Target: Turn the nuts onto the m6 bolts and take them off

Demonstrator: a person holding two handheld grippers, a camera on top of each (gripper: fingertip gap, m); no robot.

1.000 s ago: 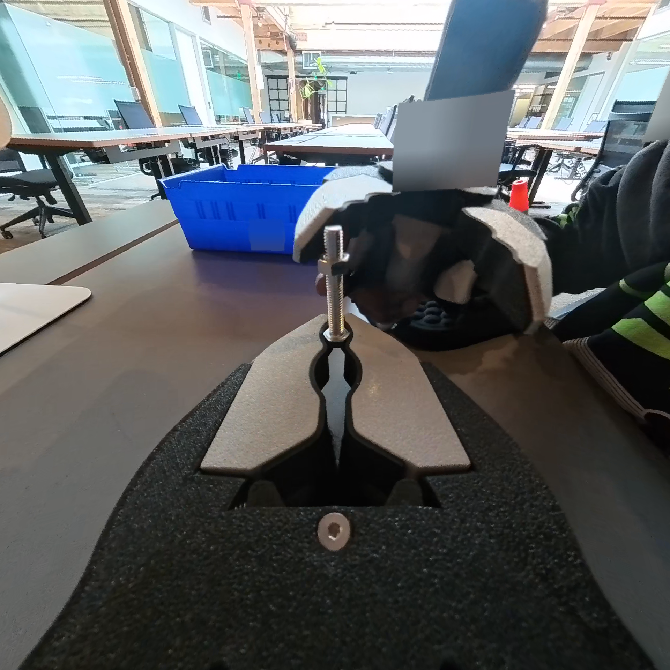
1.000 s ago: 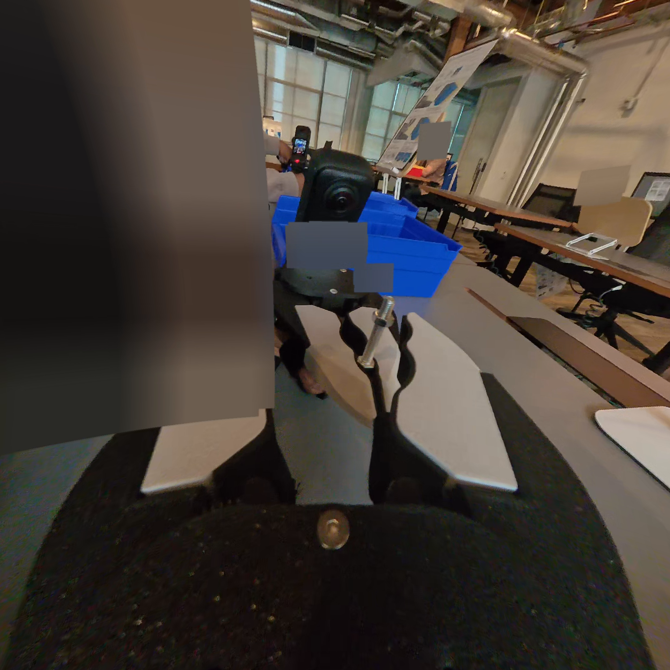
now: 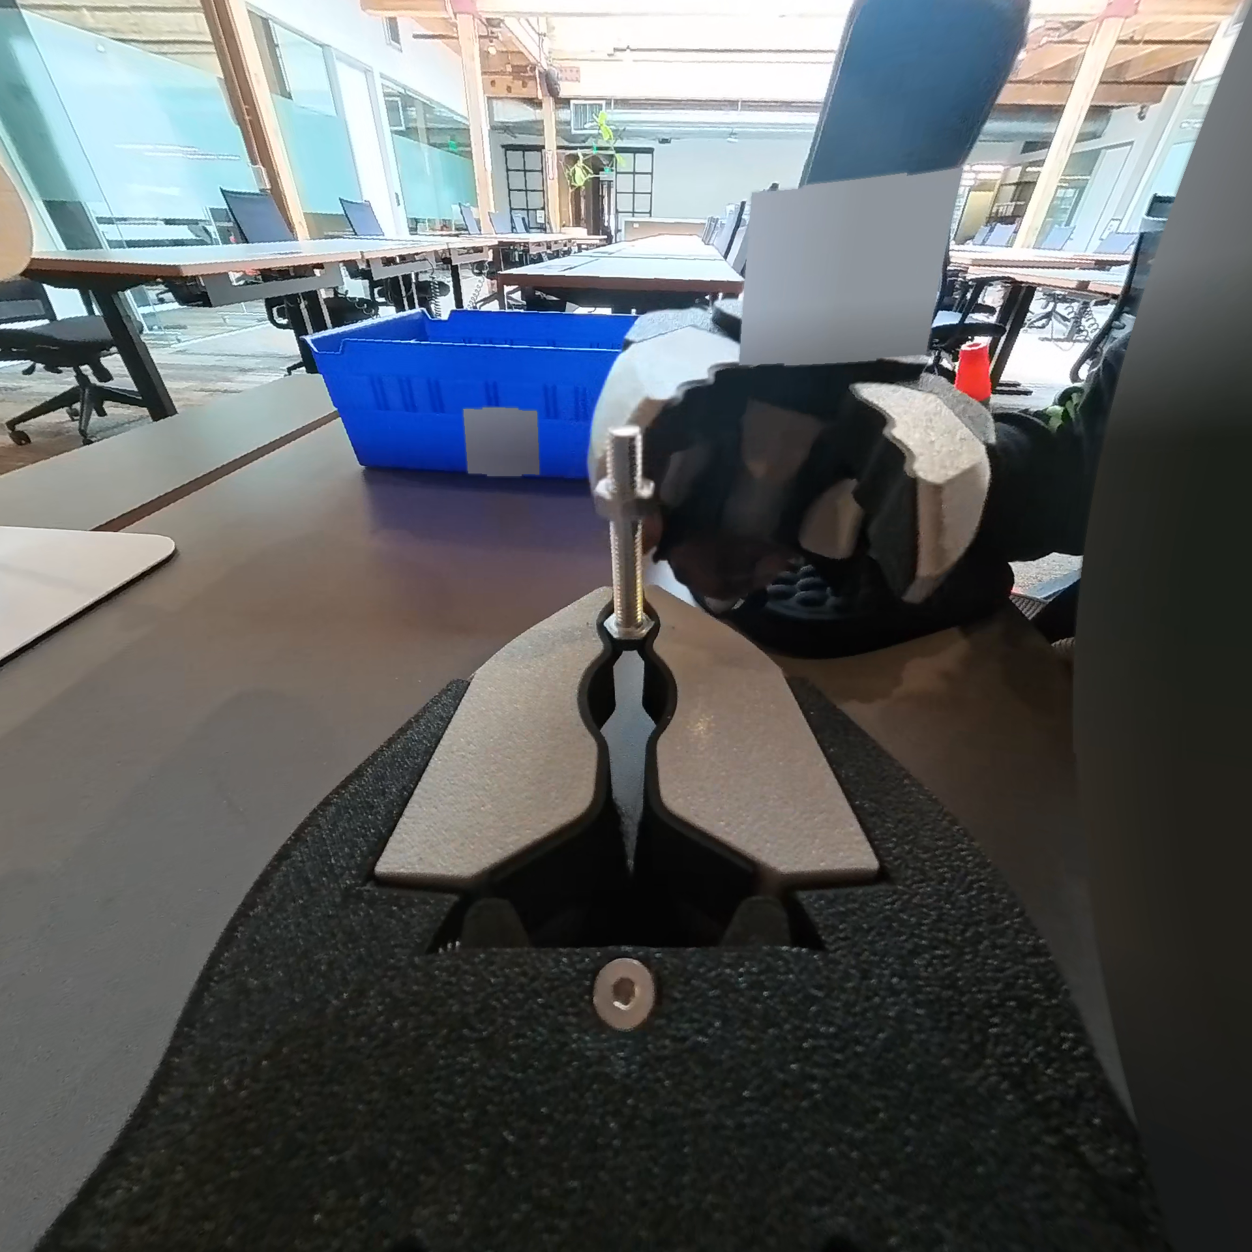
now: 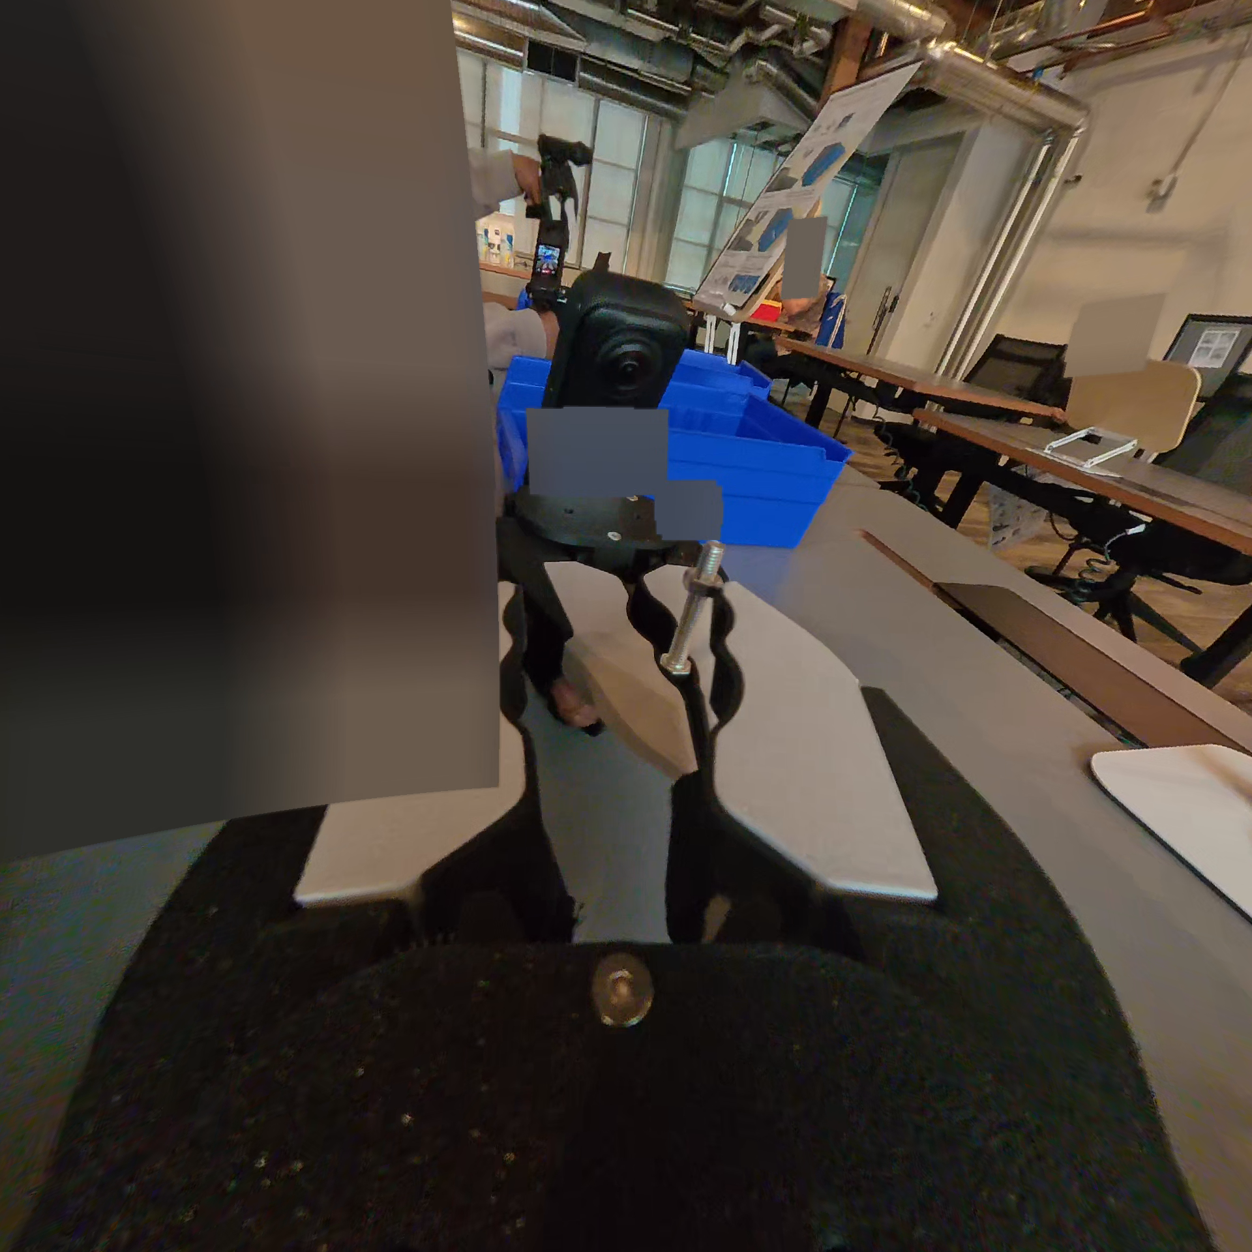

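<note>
In front of the blue plastic bin (image 3: 474, 400) on the dark table (image 3: 203, 643), the left gripper (image 3: 629, 627) is pinching the head of 1 upright silver threaded bolt (image 3: 627, 542) carrying 1 silver hex nut (image 3: 624, 489) near its tip, while the right gripper (image 3: 765, 474), fingers spread, is hovering beside that nut.

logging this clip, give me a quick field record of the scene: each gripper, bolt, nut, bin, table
left gripper: shut on the bolt's hex head at the fingertips
bolt: silver, threaded, standing upright with head down
nut: threaded on near the bolt's top end, some thread showing above it
right gripper: open, facing the bolt, one finger right behind the nut, contact unclear
blue bin: on the table behind the bolt, contents not visible
table: dark brown
white board: flat at the table's left edge
</note>
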